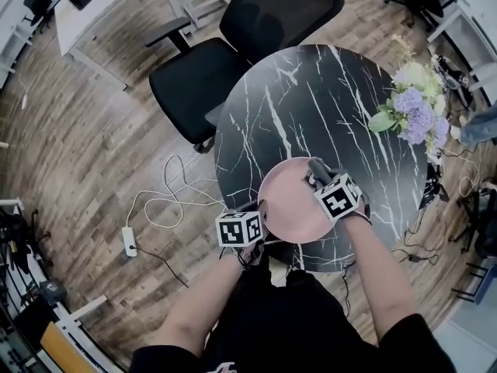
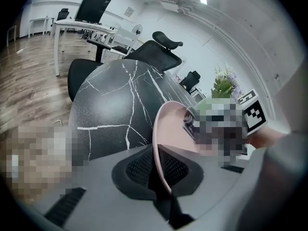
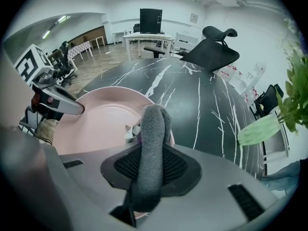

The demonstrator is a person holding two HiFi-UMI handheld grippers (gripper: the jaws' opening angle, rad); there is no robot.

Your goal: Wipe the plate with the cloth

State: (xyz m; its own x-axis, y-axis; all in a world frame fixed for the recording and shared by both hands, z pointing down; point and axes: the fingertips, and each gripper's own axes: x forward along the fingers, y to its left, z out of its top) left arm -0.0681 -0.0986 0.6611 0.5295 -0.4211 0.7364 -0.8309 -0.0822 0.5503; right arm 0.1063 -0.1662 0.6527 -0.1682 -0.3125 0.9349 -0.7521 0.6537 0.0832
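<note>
A pink plate (image 1: 289, 200) lies at the near edge of the round black marble table (image 1: 326, 107). My left gripper (image 1: 262, 217) is shut on the plate's left rim (image 2: 156, 143), which runs edge-on between its pads. My right gripper (image 1: 317, 171) is shut on a folded grey cloth (image 3: 151, 148) and holds it down over the plate's far right part (image 3: 103, 117). In the head view the cloth (image 1: 316, 167) shows as a dark wad on the plate's upper right. The right gripper's marker cube (image 1: 338, 196) hides part of the plate.
A vase of purple and white flowers (image 1: 415, 103) stands at the table's right edge. A black office chair (image 1: 233, 45) is pushed against the far side. A white power strip and cable (image 1: 155, 208) lie on the wooden floor to the left.
</note>
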